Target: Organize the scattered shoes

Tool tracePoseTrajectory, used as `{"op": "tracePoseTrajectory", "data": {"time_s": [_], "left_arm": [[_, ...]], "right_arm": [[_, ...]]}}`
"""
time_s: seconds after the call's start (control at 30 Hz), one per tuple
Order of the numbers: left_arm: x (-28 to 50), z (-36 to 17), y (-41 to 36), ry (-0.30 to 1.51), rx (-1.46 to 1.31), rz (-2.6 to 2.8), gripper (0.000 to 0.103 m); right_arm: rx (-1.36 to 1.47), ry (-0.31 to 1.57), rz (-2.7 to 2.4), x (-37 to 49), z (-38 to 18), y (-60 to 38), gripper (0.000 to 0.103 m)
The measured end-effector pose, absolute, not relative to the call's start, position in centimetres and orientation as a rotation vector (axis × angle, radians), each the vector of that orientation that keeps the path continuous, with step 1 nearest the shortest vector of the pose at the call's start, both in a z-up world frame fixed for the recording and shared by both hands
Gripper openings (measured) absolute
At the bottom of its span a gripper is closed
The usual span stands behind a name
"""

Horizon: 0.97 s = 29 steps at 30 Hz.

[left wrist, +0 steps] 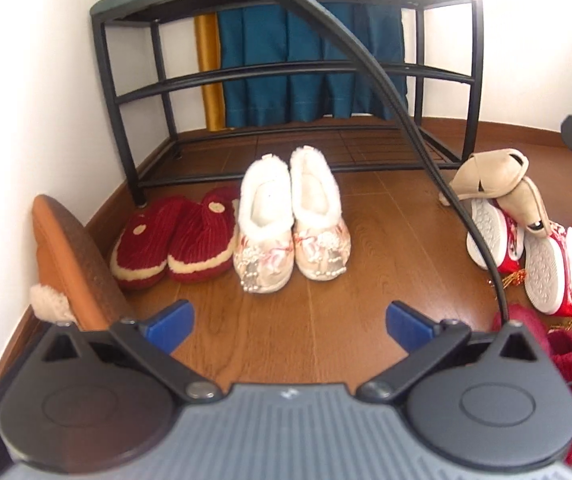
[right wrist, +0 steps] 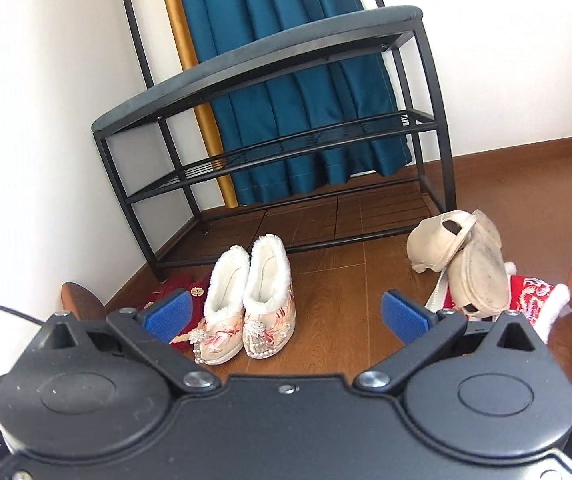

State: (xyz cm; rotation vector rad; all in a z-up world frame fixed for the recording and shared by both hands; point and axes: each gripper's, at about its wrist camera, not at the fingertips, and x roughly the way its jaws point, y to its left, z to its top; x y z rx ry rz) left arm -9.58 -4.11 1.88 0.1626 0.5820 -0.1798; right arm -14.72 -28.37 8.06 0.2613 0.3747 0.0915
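1. The left gripper (left wrist: 290,328) is held low over the wood floor (left wrist: 366,240), tilted down and aimed toward the black shoe rack (left wrist: 134,92); its blue pads (left wrist: 172,324) stand wide apart with nothing between them.
2. The right gripper (right wrist: 292,316) sits higher and looks down at the same rack (right wrist: 246,64); its jaws are also spread wide and hold nothing.
3. A white fur-lined pair (left wrist: 292,220) stands side by side on the floor in front of the rack, toes toward the left gripper and straight ahead of its gap, well short of the pads.
4. In the right view that white pair (right wrist: 246,300) lies just ahead of the gap, nearer the left pad (right wrist: 168,314).
5. A red knit pair (left wrist: 174,240) rests touching the white pair on its left, near the rack's front left leg.
6. A brown boot (left wrist: 70,256) lies by the wall, left of the red pair and close to the left gripper's left pad.
7. Right of the rack, beige slippers (left wrist: 494,184) are heaped on a red embroidered pair (left wrist: 526,256) turned soles-up.
8. In the right view the beige slippers (right wrist: 458,256) lie just beyond the right pad (right wrist: 404,316).
9. A black cable (left wrist: 386,92) crosses the left view in front of the rack.
10. A teal curtain (right wrist: 286,80) hangs behind the rack.
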Motion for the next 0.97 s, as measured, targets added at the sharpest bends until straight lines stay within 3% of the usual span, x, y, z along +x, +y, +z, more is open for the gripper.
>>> {"op": "tracePoseTrajectory", "data": {"time_s": [0.37,0.97], "left_arm": [[-9.8,1.6,-7.2,0.651,0.159,-0.167,0.102],[-10.7,1.3,-10.9,0.537,0.184,-0.237,0.102]], "right_arm": [[0.361,0.363,0.007,-19.2,6.1,-33.5,0.103],[0.500,0.399,-0.017,-21.5,2.7,-37.2,0.103]]}}
